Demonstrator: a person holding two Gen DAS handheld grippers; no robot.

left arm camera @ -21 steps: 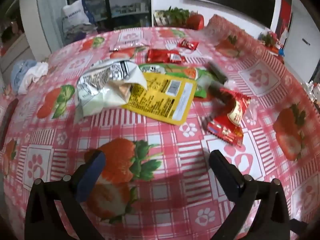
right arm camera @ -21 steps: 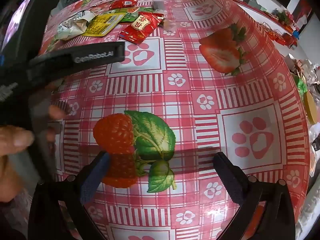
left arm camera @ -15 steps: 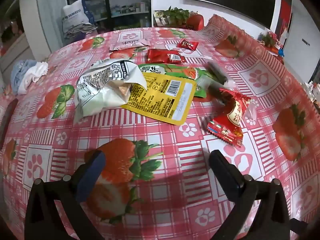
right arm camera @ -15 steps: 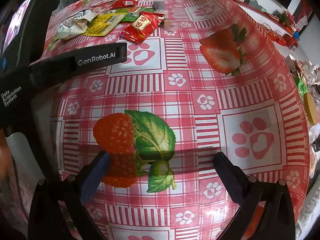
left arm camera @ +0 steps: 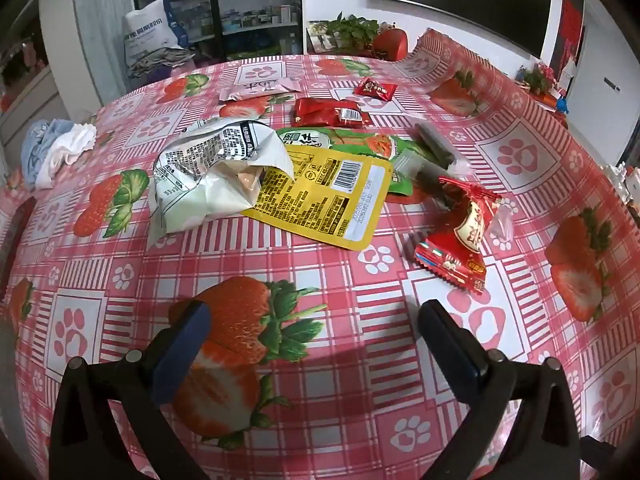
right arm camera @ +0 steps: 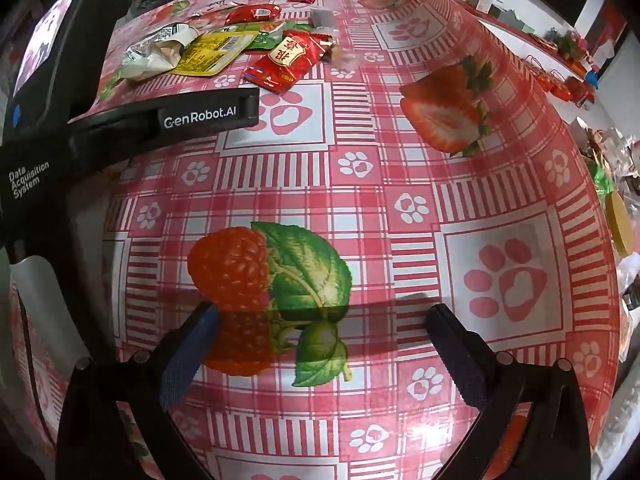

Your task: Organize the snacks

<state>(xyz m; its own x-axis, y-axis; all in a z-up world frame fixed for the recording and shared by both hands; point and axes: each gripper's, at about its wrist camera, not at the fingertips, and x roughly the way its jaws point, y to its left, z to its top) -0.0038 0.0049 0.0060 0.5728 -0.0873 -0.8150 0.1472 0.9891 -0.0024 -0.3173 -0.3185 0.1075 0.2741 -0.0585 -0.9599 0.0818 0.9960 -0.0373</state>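
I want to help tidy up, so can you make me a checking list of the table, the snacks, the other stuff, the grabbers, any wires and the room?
Surface: tablecloth, pink check with strawberries and paw prints.
Job's things: yellow packet overlapping a green packet; crumpled white bag beside it; red packet apart, nearer.
Clutter: bundled cloths at the far left edge.
Grippers: left gripper and right gripper, both open and empty.
Cables: nothing seen.
Surroundings: shelves, potted plant, dark screen.

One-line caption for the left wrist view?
Open left gripper hovers above strawberry tablecloth, facing scattered snack packets.
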